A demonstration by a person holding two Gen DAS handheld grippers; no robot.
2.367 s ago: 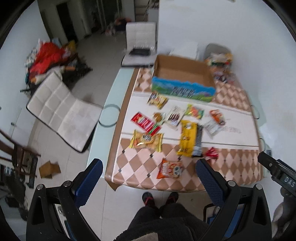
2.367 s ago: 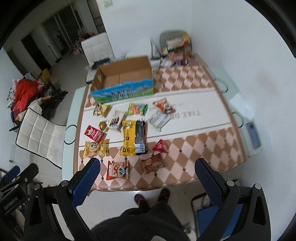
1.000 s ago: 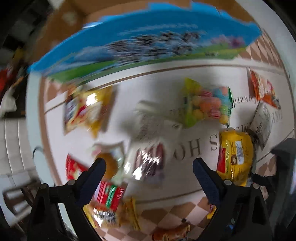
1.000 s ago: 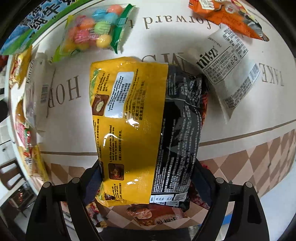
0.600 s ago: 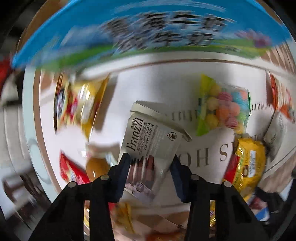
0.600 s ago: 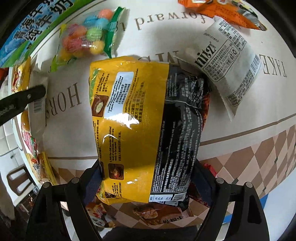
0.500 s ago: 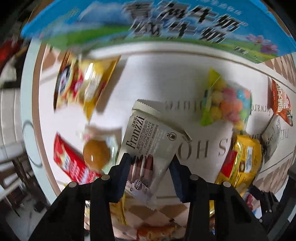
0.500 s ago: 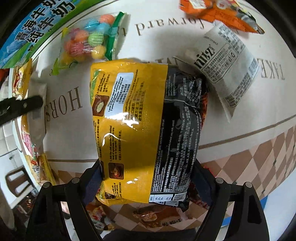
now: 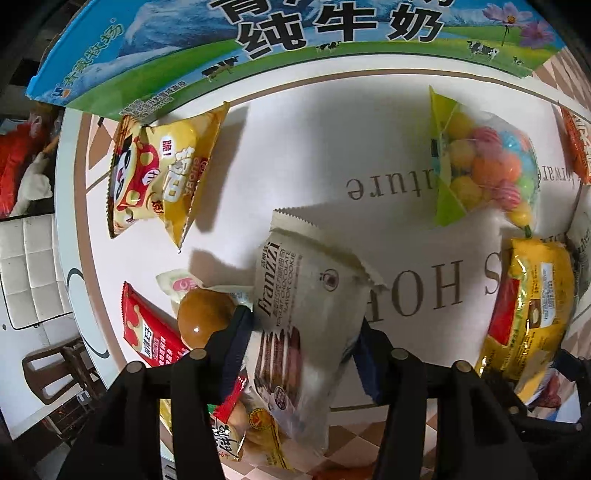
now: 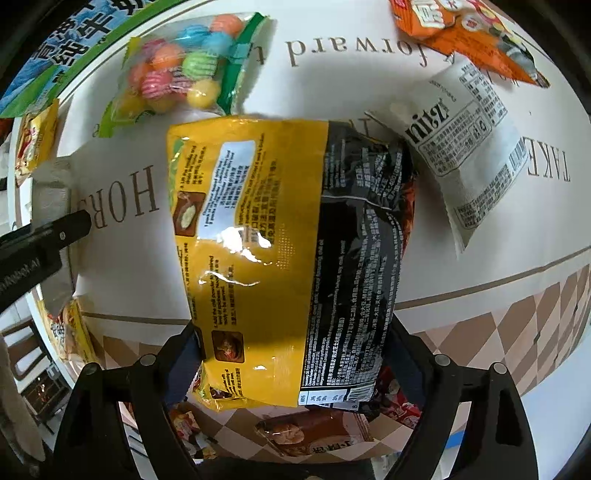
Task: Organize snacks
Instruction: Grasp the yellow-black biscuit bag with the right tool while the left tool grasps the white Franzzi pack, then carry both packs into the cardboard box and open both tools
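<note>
White-topped table [image 9: 295, 155] printed with large lettering and edged in brown check, strewn with snack packets in front of a blue-and-green milk carton box [image 9: 258, 48]. At far left of the left wrist view, yellow cartoon-print chip bag [image 9: 159, 173] lying flat just below the box; beneath it, a small wrapped brown bun [image 9: 205, 317] and a red packet [image 9: 147, 336]. Left gripper [image 9: 301, 343] clamped on the lower part of the pale Franzzi cookie pack [image 9: 306, 306], blue pads pressing its two sides, serrated top edge tilted up off the tablecloth. Pack likely light and crinkly, biscuits inside probably brittle, so a gentle squeeze low on the body rather than a hard pinch. Further right, clear bag of coloured candy balls [image 9: 484, 166], apart from the cookie pack. In the right wrist view, right gripper [image 10: 291, 354] closed around the bottom end of the paired yellow and black noodle packs [image 10: 288, 240], held together as one bundle above the table. Film glossy and apparently slippery, contents probably stiff yet crushable; two packs liable to slide against each other, so hold best kept across both. At right, white nitz pouch [image 10: 465, 155] lying on the cloth, and an orange packet [image 10: 461, 33] at the top edge.
</note>
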